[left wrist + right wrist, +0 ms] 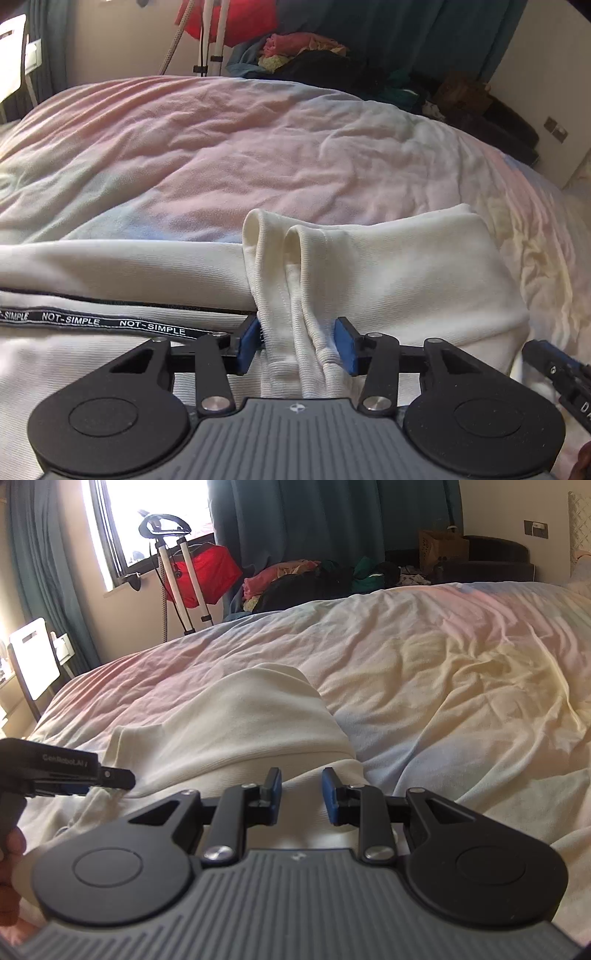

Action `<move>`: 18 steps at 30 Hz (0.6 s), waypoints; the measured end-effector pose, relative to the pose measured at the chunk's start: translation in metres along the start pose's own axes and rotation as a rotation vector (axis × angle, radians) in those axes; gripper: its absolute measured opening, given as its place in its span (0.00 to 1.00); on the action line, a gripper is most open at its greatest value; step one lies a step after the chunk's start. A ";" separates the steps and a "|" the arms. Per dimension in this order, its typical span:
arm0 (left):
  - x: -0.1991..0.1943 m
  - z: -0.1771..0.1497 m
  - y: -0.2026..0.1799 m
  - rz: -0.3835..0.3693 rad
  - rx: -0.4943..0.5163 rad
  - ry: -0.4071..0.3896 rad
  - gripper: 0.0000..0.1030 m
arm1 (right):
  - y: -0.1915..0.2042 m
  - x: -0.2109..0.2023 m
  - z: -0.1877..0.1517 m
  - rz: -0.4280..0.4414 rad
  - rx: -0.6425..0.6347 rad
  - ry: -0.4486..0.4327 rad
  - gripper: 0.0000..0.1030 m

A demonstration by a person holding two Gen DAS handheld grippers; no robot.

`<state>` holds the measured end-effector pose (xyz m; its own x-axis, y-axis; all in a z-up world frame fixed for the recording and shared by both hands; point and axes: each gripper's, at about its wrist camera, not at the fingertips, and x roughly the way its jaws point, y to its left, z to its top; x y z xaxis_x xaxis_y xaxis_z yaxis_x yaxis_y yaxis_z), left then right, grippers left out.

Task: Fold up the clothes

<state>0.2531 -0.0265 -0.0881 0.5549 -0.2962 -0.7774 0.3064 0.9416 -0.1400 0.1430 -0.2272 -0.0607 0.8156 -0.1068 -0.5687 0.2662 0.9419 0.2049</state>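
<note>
Your left tool (298, 341) has a gathered, doubled ridge of the cream garment (406, 266) between its blue pads, which press on the bunch. Your right tool (301, 794) stands narrow over the same cloth; whether it pinches any, you cannot tell from here. The garment lies spread on the bed (221, 147), its black printed tape (92, 321) exposed, so the fold looks barely started, with most of it left. No basket or bin shows; a heap of clothes (295, 579) sits beyond the bed.
</note>
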 end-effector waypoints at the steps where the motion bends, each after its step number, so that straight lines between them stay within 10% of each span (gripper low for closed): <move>1: -0.004 -0.001 -0.002 0.021 0.021 -0.020 0.27 | -0.002 0.000 0.001 0.005 0.004 -0.007 0.27; 10: -0.081 -0.017 0.026 -0.060 -0.121 -0.162 0.20 | 0.000 -0.017 0.013 0.056 -0.038 -0.080 0.27; 18: -0.041 -0.024 0.065 -0.038 -0.247 -0.090 0.22 | 0.015 -0.006 0.000 0.062 -0.117 -0.028 0.27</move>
<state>0.2319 0.0501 -0.0801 0.6164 -0.3348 -0.7127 0.1366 0.9368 -0.3220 0.1426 -0.2130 -0.0543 0.8431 -0.0542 -0.5349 0.1541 0.9775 0.1439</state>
